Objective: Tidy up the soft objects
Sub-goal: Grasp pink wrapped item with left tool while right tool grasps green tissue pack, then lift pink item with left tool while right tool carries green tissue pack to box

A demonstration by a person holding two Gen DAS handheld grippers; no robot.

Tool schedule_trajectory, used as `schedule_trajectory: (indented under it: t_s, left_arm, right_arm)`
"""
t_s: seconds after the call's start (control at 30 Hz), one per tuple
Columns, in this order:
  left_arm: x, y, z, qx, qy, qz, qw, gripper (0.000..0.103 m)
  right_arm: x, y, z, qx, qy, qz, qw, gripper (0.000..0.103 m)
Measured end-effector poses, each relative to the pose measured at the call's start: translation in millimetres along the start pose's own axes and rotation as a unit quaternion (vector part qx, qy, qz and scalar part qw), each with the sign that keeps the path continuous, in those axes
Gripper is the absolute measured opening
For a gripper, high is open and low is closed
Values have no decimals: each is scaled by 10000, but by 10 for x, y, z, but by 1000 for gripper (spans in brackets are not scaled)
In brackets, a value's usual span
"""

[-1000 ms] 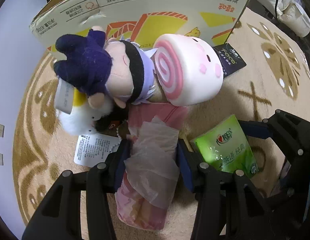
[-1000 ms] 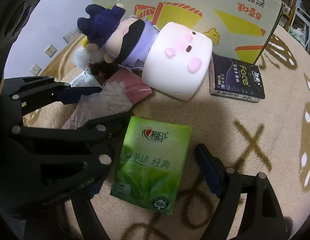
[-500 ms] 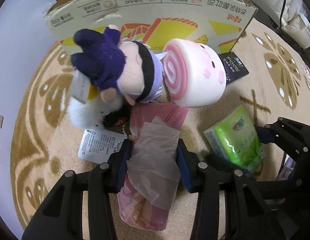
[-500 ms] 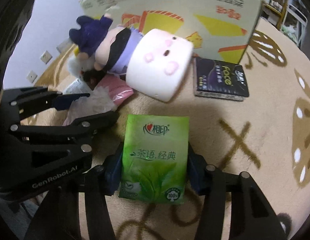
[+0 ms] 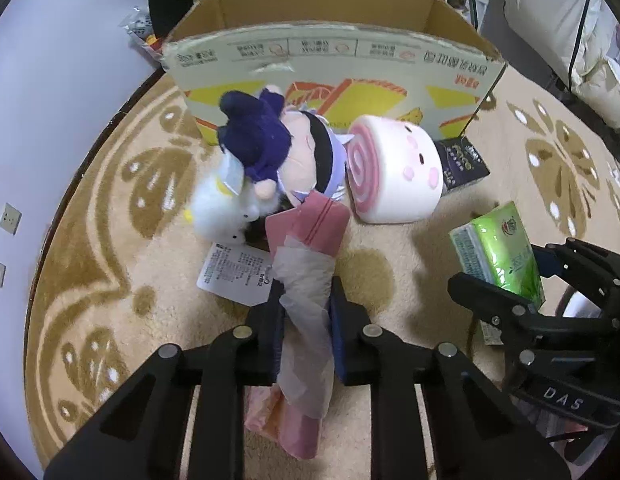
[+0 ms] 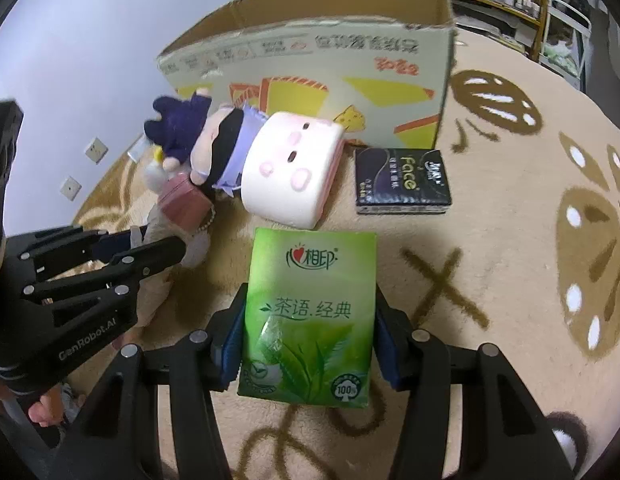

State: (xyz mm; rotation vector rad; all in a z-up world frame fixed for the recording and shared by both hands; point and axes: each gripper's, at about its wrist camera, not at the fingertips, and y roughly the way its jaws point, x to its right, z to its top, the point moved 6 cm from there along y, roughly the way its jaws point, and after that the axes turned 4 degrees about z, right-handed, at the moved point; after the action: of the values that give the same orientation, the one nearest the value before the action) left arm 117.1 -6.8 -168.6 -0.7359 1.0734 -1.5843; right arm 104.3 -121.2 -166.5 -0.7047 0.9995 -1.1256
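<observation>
My left gripper (image 5: 306, 300) is shut on a pink tissue pack (image 5: 310, 232) with a loose tissue sticking out, held above the rug; it also shows in the right wrist view (image 6: 182, 204). My right gripper (image 6: 310, 320) is shut on a green tissue pack (image 6: 310, 312), lifted off the rug; it also shows in the left wrist view (image 5: 498, 248). On the rug lie a pink-and-white roll plush (image 5: 394, 176) (image 6: 290, 168), a doll with a dark blue hat (image 5: 278, 152) (image 6: 202, 136), a white plush (image 5: 218, 208) and a black tissue pack (image 6: 402, 176).
An open cardboard box (image 5: 330, 60) (image 6: 310, 60) stands behind the plush toys. A white printed tag (image 5: 234, 276) lies on the patterned beige rug (image 5: 110, 240). A wall with sockets (image 6: 72, 188) is to the left. Shelves and bedding are at the far right.
My right gripper closed on the green tissue pack and lifted it. Both grippers rose and pulled back with their packs, and the box's open top came into view.
</observation>
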Motion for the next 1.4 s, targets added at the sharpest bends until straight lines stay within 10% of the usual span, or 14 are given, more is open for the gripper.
schedule_trajectory:
  t_s: [0.7,1.4]
  left_arm:
    - [-334,-899,89,1478,-850,228,9851,17]
    - [-184,-1384,608,2773,-349,596,9583,17]
  right_arm:
    - [-80,-635,164,851,-126,133,9962,57]
    - [-66,-1030,550,1708,-394,60,9845,57]
